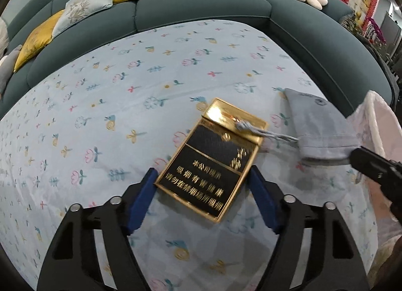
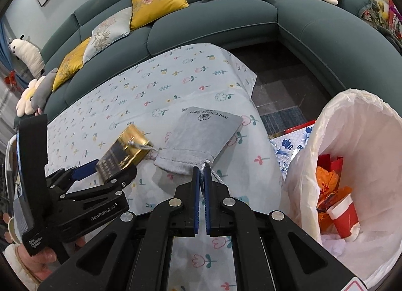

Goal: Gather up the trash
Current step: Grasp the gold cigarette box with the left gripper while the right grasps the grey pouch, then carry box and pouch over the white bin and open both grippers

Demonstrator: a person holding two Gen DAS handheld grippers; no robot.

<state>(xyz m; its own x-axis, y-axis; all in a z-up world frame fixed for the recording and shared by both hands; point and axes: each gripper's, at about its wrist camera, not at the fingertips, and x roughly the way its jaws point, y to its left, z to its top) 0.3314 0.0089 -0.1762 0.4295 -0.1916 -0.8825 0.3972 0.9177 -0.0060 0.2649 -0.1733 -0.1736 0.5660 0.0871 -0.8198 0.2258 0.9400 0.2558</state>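
The cigarette pack (image 1: 209, 158) lay flat on the bench (image 1: 100, 120), directly ahead of the left hand-held gripper (image 1: 203, 190) with its near end between the spread blue fingers — neither pad appeared to press it. Its long axis ran forward and slightly right. A pouch cord lay across its far end. The right hand-held gripper (image 2: 201, 173) sat closed on the grey pouch (image 2: 201, 137) at its drawstring mouth (cord trailing), with the lined trash bin (image 2: 351, 165) close on its right.
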